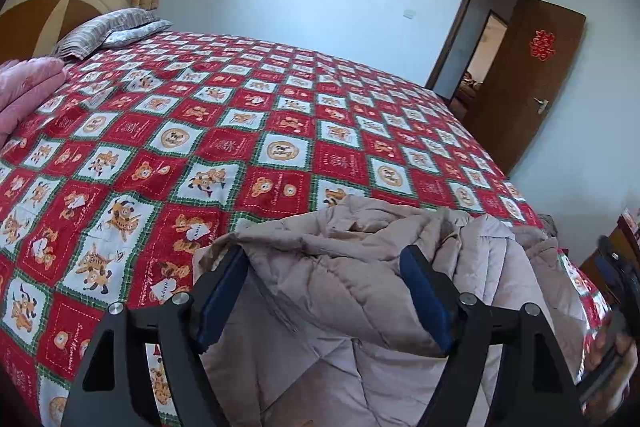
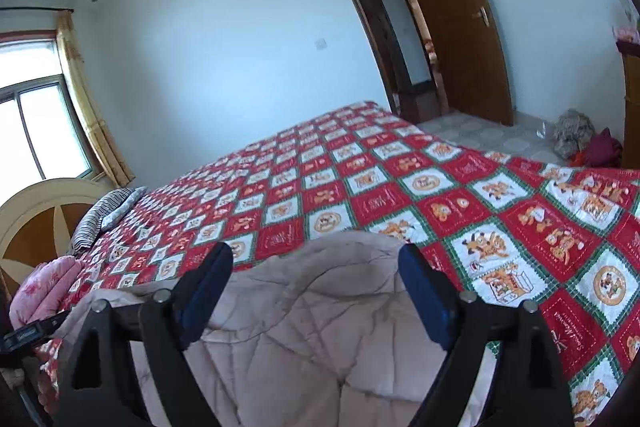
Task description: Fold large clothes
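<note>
A beige quilted padded coat (image 1: 340, 267) lies bunched on the near edge of the bed; it also shows in the right wrist view (image 2: 304, 307). My left gripper (image 1: 324, 267) is open, its blue-padded fingers (image 1: 224, 291) spread over the coat's rumpled folds. My right gripper (image 2: 316, 263) is open too, its fingers (image 2: 424, 291) spread over a rounded edge of the coat. Neither holds any cloth. The right gripper's body shows at the right edge of the left wrist view (image 1: 616, 307).
The bed carries a red, white and green cartoon-patch cover (image 1: 248, 131), also in the right wrist view (image 2: 500, 211). A folded pink quilt (image 1: 24, 87) and striped pillows (image 1: 108, 31) lie by the headboard. An open brown door (image 1: 532, 79) stands behind. Clothes lie on the floor (image 2: 584, 143).
</note>
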Motion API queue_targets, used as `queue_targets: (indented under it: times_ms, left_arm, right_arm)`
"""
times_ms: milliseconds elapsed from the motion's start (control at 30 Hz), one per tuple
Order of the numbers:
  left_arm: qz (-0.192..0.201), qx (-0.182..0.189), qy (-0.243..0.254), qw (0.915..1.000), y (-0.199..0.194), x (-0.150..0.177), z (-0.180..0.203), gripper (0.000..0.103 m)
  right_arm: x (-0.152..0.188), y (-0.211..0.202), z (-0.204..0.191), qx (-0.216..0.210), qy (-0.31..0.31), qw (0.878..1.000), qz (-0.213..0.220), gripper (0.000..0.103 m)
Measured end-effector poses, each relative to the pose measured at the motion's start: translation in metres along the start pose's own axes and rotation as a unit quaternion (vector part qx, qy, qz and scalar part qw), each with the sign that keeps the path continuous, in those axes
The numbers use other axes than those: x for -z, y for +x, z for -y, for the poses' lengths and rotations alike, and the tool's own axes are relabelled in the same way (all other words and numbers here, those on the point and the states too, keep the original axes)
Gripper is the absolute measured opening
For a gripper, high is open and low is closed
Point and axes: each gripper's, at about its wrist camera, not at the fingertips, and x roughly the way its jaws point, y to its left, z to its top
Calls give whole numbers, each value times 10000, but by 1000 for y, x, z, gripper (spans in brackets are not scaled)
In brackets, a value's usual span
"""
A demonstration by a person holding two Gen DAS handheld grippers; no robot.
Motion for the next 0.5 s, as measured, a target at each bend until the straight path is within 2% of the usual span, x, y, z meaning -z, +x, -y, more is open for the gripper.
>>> queue_targets:
  times_ms: [33, 100, 200, 233, 300, 400, 500]
  left_arm:
    - [64, -141, -82, 9998, 4, -1, -4, 80]
    - [331, -186, -265, 9989, 3, -6, -10, 80]
    - [656, -145, -306, 9973, -11, -17, -5, 86]
    - [786, -228, -171, 9965, -18, -21, 2, 87]
    - [988, -379, 288, 9940, -31, -17, 18, 92]
    - [1075, -847, 1088, 9846, -34, 2, 41, 95]
    - [877, -975, 1489, 9801, -12, 18, 52, 95]
  right_arm:
    - [6, -8, -13, -103, -165, 9998, 66, 88]
    - [30, -21, -45, -657, -707, 9953, 29, 88]
    - [73, -19, -95, -1040, -1907, 9759, -201, 88]
    - [86, -12, -107, -1015, -2188, 9701, -258, 87]
    - [95, 7, -113, -722, -2372, 9685, -247, 87]
    - [87, 44, -106, -409, -2117, 9754, -463, 87]
    - [80, 76, -98, -287, -1865, 9792, -752, 87]
